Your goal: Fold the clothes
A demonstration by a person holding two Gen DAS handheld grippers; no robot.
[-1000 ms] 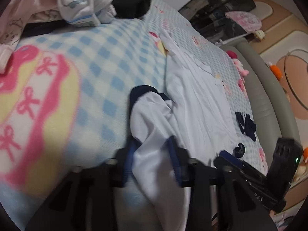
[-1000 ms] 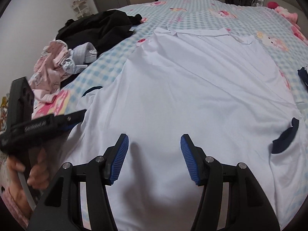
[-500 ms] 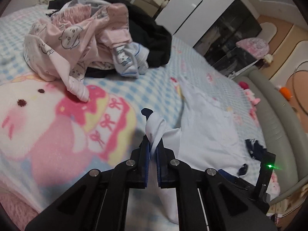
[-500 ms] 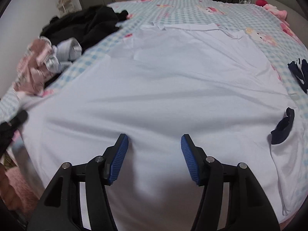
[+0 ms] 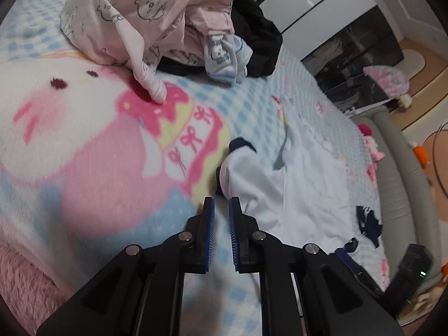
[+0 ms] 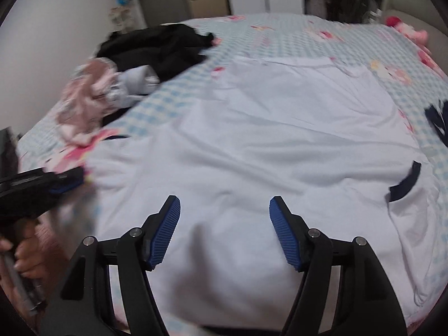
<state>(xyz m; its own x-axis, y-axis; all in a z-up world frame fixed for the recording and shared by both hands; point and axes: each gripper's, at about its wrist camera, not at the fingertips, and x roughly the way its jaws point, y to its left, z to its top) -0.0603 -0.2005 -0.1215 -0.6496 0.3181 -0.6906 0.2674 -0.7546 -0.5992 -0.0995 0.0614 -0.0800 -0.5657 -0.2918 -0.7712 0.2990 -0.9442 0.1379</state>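
Note:
A white shirt (image 6: pixel 280 140) lies spread flat on the chequered blanket, collar at the far end. Its left sleeve with a navy cuff (image 5: pixel 238 162) rests crumpled on the blanket just beyond my left gripper (image 5: pixel 221 200). That gripper's jaws are opening, a narrow gap apart, with nothing between them. My right gripper (image 6: pixel 225 204) hovers over the shirt's near hem, its jaws opening wide and empty. The other navy-cuffed sleeve (image 6: pixel 406 182) lies at the right. In the right wrist view the left gripper (image 6: pixel 64 180) shows at the left edge, held by a hand (image 6: pixel 25 260).
A heap of pink pyjamas (image 5: pixel 145 19) and a black garment (image 5: pixel 257 36) lies at the far left of the bed. A small navy item (image 5: pixel 368 221) sits right of the shirt. The bed's grey padded edge (image 5: pixel 397 173) runs along the right.
My left gripper has let go of the white sleeve, which has dropped onto the blanket, and its jaws have parted. The right gripper's jaws have widened above the hem.

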